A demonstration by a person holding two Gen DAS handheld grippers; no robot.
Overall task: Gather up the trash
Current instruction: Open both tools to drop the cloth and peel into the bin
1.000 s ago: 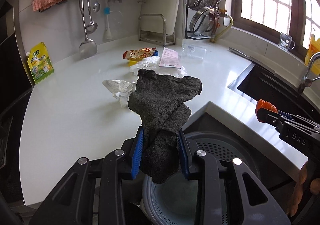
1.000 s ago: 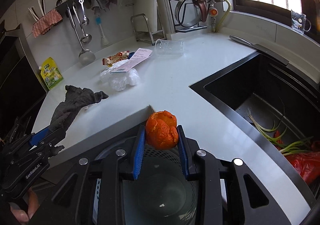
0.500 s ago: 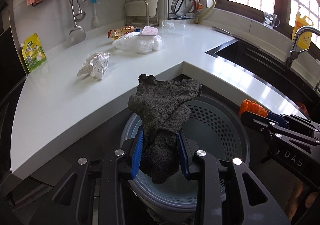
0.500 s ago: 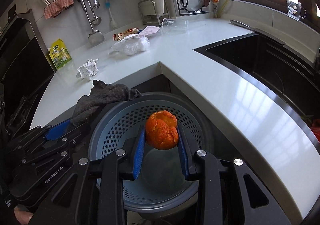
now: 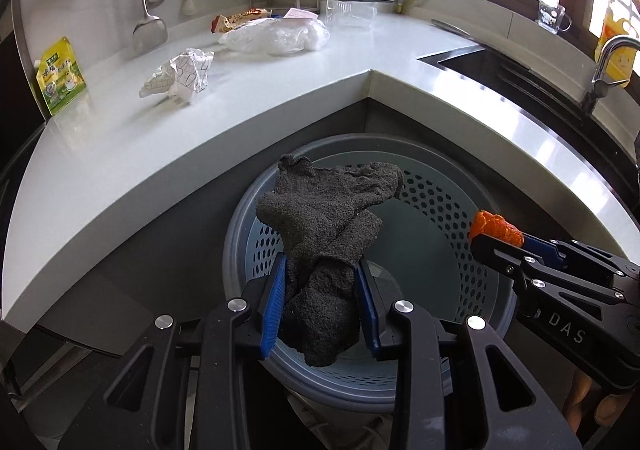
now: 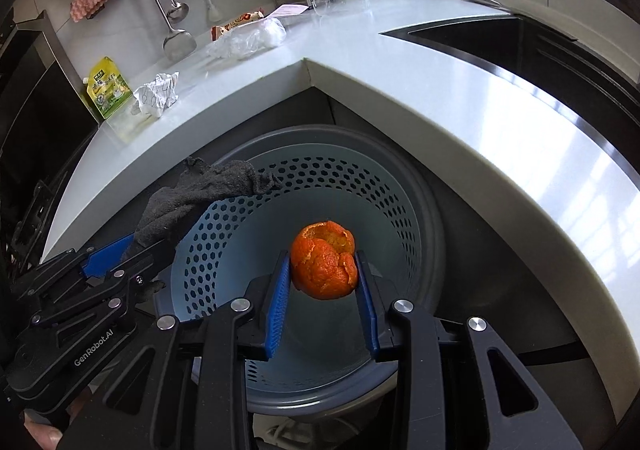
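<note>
Dark grey rag (image 5: 328, 226) clamped between the blue pads of the left tool (image 5: 320, 298), its loose upper half standing above the jaws and its lower end hanging over the open mouth of the perforated trash basket (image 5: 448, 209). Orange peel (image 6: 324, 266) clamped in the right tool (image 6: 324, 290), held over the middle of the same basket (image 6: 360, 185), which sits below the inner corner of the white tabletop (image 6: 400, 81).

Risks, as judged from this position: the rag's free fold reaches toward the basket's far rim, so on release it may drape over the rim rather than fall inside; its pile may also cling to the ribbed pads and stay hanging. The peel is gripped only across its sides and, being hollow, may crush or roll out unevenly. The two tools are close together, so opening both at once could bring them into contact.

Compared with half a second and one second earlier: both tools have moved from tabletop level to over the basket, which now fills more of each view; the grips on rag and peel are unchanged. Crumpled paper (image 5: 180, 73), clear plastic bag (image 5: 280, 35) and snack wrapper (image 5: 240, 15) remain on the tabletop, uncollected.
</note>
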